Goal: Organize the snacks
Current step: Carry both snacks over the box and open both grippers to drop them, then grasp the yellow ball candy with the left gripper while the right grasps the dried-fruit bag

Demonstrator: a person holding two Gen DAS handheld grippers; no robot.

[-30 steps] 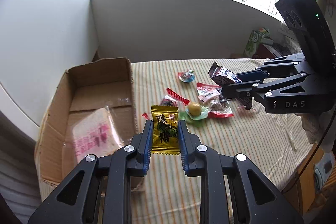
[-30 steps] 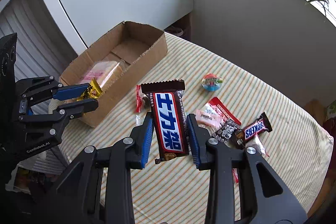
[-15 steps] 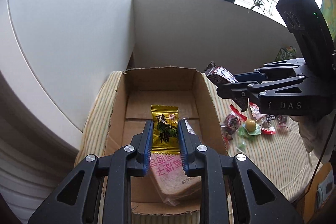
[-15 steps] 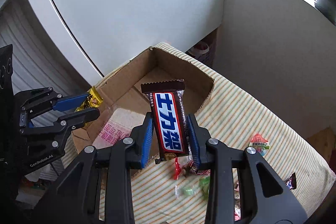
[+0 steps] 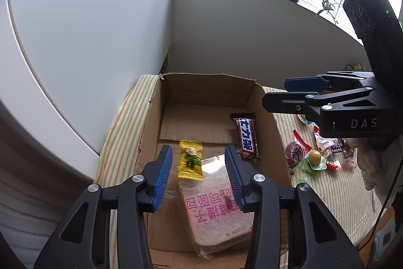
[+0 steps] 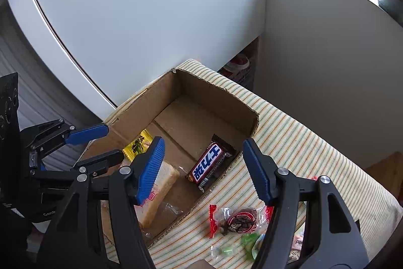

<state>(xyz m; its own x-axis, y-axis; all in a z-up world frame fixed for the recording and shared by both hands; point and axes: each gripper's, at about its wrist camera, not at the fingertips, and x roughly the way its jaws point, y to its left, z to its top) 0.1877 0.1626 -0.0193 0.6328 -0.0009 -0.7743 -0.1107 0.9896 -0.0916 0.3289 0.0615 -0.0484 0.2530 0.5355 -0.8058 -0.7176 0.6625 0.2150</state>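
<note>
Both grippers point steeply down over the box [image 5: 209, 90]. The left gripper [image 5: 199, 174], at lower centre of its view, has just been opening; its jaws stand apart, and the yellow candy [image 5: 190, 160] lies loose between them on the bread pack [image 5: 216, 208]. The right gripper [image 6: 204, 168] has also just been opening and stands wide, empty; its body reads "DAS". The bar [image 6: 210, 162], with blue-and-white lettering, lies inside the box against its right wall. More snacks [image 5: 314, 155] lie on the striped cloth [image 6: 302, 132] at right.
</note>
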